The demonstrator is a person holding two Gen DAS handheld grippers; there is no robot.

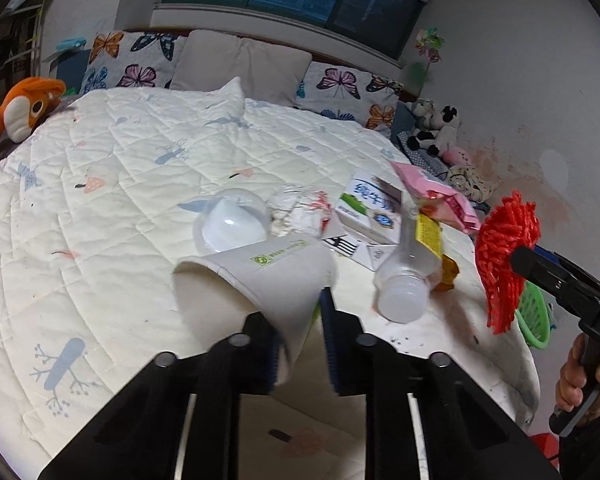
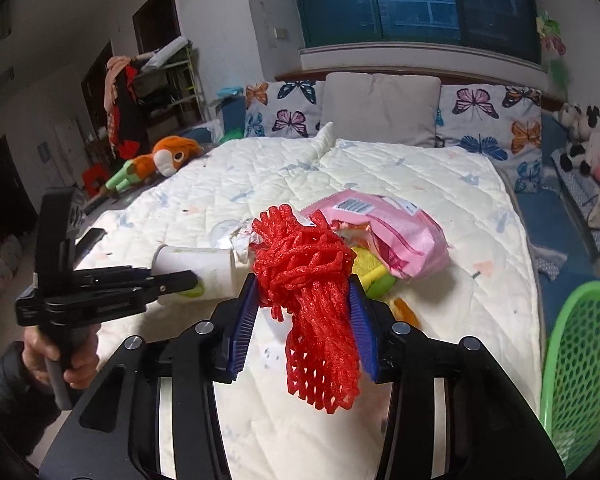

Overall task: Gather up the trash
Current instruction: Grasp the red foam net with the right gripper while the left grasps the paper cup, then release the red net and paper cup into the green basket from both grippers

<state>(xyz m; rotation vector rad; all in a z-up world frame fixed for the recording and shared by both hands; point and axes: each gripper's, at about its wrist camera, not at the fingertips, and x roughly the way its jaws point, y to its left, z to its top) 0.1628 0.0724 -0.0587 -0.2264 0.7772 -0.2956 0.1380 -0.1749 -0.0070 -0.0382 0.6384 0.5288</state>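
Observation:
My left gripper [image 1: 300, 336] is shut on the wall of a white paper cup [image 1: 260, 280] that lies on its side on the quilt; the same cup [image 2: 198, 266] shows from the right wrist view. My right gripper [image 2: 304, 320] is shut on a red foam net sleeve [image 2: 312, 300], held above the bed. The red net [image 1: 504, 256] appears at the right edge in the left wrist view. Trash lies close together on the quilt: a clear plastic lid [image 1: 230, 220], crumpled paper [image 1: 300, 212], a milk carton [image 1: 370, 208], a pink wrapper [image 2: 384, 228] and a clear plastic bottle [image 1: 404, 280].
A green mesh basket [image 2: 580, 364] stands beside the bed at the right. Butterfly pillows [image 2: 496, 120] line the headboard. An orange plush toy [image 1: 24, 112] lies at the bed's left edge, and other plush toys [image 1: 436, 128] sit at the right. The white quilt [image 1: 120, 184] covers the bed.

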